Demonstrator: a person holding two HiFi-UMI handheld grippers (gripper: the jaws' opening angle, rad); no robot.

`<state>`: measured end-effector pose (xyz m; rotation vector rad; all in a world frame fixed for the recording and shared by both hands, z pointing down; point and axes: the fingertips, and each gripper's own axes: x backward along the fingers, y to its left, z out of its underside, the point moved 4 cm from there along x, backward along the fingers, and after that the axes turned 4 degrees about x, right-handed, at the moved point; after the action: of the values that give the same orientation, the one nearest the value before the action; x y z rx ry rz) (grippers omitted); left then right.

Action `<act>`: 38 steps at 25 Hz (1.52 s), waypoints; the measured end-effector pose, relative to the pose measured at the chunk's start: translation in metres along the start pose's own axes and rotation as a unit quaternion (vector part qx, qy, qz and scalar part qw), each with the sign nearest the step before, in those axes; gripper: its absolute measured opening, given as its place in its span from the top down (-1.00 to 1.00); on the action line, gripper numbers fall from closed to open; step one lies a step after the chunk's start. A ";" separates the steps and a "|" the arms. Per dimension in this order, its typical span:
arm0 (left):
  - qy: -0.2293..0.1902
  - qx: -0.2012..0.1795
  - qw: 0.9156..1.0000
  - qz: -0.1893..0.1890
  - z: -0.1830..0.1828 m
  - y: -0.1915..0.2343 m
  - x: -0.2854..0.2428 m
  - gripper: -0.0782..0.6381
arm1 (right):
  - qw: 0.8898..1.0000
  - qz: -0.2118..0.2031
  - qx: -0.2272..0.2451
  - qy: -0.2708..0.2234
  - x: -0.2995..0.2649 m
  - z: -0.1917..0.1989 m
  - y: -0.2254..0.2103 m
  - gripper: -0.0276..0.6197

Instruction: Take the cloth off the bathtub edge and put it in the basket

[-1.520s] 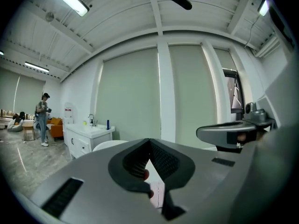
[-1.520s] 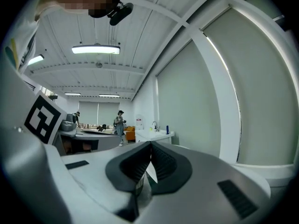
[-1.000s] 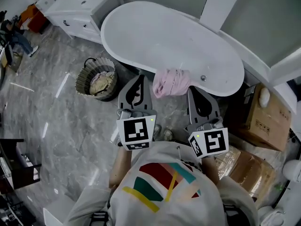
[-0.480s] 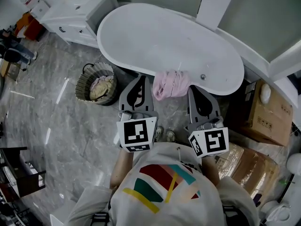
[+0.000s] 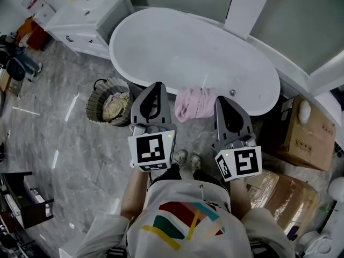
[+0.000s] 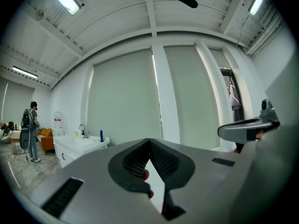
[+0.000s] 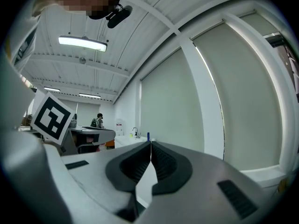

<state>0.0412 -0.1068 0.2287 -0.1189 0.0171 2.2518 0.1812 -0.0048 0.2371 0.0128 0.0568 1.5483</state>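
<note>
You hold the left tool (image 5: 156, 88) and right tool (image 5: 222, 102) pressed together and empty, either side of the pink cloth (image 5: 195, 102) draped over the bathtub (image 5: 113, 50) edge, the basket (image 5: 95, 110) waiting beside the bathtub.

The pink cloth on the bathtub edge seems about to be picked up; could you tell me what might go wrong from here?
Both the left gripper and the right gripper are shut, either side of the cloth; pushed in closed, they could nudge it into the bathtub. The cloth hangs in loose folds, so a shallow pinch might drop part onto the floor. The basket already holds fabric, so it may not settle inside.
</note>
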 end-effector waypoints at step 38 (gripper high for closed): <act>0.174 0.099 0.979 0.041 0.388 -0.032 -0.123 0.73 | 0.984 0.095 -0.070 0.130 -0.091 0.358 -0.074 0.88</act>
<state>0.1120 -0.1609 0.6276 -0.4098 0.4401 2.2690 0.2696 -0.0873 0.5943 -0.3040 0.1569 1.7335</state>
